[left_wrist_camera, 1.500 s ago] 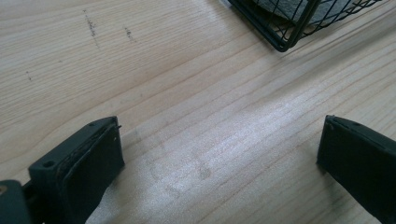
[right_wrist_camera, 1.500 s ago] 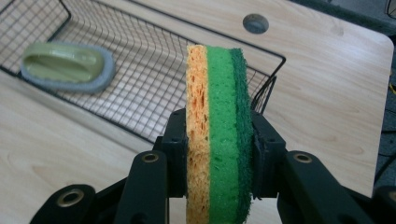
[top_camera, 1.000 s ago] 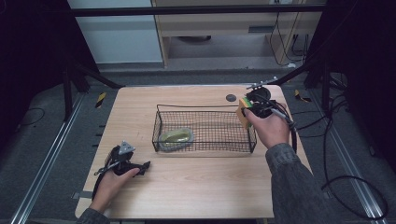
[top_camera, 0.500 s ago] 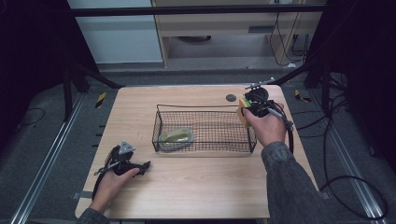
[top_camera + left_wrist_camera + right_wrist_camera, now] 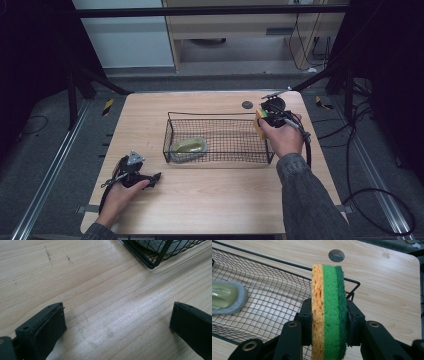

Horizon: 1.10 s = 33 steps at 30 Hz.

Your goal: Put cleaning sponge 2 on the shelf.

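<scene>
A layered sponge (image 5: 327, 307), orange, light green and dark green, stands on edge between the jaws of my right gripper (image 5: 327, 322), which is shut on it. In the high view that gripper (image 5: 264, 119) holds the sponge (image 5: 259, 120) over the right end of a black wire basket (image 5: 220, 159). A grey-rimmed green scrubber (image 5: 188, 148) lies in the basket's left part, and it appears again (image 5: 224, 300) in the right gripper view. My left gripper (image 5: 152, 179) rests near the table's front left with its jaws wide apart (image 5: 117, 325) over bare wood.
The wooden table (image 5: 210, 200) has a round cable hole (image 5: 247, 105) behind the basket. Its corner (image 5: 150, 263) shows ahead of the left gripper. A cable (image 5: 306, 150) trails from the right gripper along the person's sleeve. Metal rails flank the table.
The right gripper with the sponge has shifted slightly toward the basket's right end. The left gripper has stayed where it was.
</scene>
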Motion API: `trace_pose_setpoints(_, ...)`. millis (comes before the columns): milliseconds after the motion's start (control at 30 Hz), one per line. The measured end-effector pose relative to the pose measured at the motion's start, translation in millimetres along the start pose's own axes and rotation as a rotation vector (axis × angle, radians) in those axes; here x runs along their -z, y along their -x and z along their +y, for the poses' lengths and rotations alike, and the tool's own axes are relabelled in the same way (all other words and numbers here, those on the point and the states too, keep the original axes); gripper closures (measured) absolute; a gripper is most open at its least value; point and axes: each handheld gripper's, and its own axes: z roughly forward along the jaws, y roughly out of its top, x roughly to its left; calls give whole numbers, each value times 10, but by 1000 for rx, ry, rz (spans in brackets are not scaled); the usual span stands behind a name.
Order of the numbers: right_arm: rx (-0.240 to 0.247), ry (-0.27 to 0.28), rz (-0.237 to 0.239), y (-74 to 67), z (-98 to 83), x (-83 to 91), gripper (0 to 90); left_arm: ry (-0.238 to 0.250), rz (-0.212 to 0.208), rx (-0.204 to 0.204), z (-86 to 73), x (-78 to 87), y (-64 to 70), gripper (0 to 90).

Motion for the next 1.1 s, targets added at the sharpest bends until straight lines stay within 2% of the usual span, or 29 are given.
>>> trace_pose_setpoints(467, -6, -31, -5, -22, -58, -161, 645, 1, -2, 3, 2, -5, 1, 0)
trace_pose_setpoints(1100, -33, -70, -8, 42, -175, -417, 644, -2, -6, -2, 10, -10, -5, 0)
